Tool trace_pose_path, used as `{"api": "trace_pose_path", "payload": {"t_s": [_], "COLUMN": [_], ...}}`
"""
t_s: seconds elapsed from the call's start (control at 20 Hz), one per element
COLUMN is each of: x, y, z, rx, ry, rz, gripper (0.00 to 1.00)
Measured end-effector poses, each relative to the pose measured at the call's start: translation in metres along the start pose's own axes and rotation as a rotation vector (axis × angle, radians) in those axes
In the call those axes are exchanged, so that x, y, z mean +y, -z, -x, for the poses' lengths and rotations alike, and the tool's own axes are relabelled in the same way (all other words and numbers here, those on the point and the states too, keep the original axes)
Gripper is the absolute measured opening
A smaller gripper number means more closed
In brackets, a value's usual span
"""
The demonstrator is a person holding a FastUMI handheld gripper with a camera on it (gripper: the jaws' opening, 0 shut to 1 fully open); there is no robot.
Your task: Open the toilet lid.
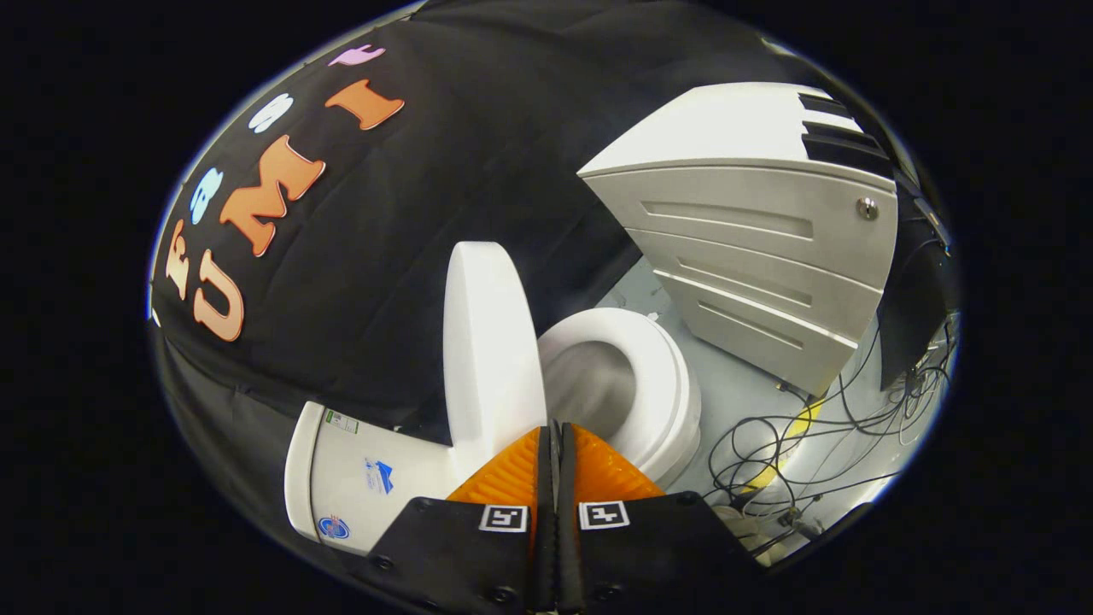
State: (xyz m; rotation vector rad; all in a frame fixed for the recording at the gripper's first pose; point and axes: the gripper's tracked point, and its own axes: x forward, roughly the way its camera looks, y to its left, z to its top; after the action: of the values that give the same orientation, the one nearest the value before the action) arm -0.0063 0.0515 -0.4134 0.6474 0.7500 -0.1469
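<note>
— Standing raised, is the one toilet lid?
— Yes, upright beside the one seat and bowl, just ahead of the gripper, whose two fingers are pressed together on nothing.
— Around it?
— One tank, one three-drawer cabinet, loose cables.

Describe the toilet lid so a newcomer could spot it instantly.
Start at the white toilet tank against the black cloth wall. Just ahead of the shut gripper, the white oval toilet lid stands raised. Unlike the ring-shaped white seat beside it, it is a solid slab.
</note>
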Motion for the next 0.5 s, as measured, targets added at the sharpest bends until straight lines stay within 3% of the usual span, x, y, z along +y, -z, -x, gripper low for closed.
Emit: {"api": "trace_pose_path", "payload": {"t_s": [0.5], "x": [0.053], "y": [-0.001], "z": [0.025], "rx": [-0.021], "ry": [-0.002], "rz": [0.13], "gripper": [0.08]}}
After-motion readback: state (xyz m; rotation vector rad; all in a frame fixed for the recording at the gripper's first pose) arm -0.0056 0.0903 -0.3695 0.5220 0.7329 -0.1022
